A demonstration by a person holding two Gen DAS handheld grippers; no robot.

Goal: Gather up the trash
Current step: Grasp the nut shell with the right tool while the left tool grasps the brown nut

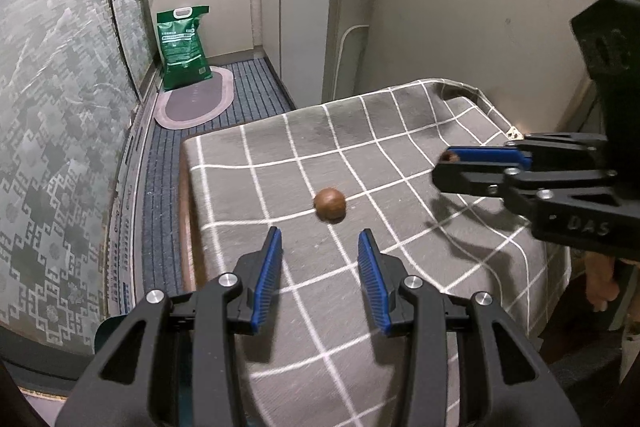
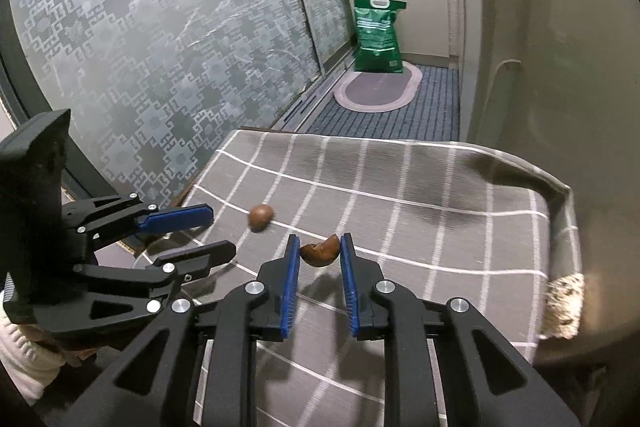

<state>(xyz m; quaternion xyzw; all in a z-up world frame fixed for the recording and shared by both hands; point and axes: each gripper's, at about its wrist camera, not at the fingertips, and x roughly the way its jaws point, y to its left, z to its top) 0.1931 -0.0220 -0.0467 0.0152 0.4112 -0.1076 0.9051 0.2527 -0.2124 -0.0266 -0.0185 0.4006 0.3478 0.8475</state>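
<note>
Currently mid-pickup: right hand-held gripper is clamped on a brown shell fragment, lifted just above the checked cloth on the counter. Left hand-held gripper has jaws spread, empty, just short of a round brown nut lying on the cloth. Likely next: left advances to straddle the nut and closes. No trash bin visible, so drop-off spot unknown.

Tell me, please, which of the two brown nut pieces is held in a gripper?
The broken shell piece, pinched in the right gripper; the whole round nut lies free on the checked cloth.
</note>
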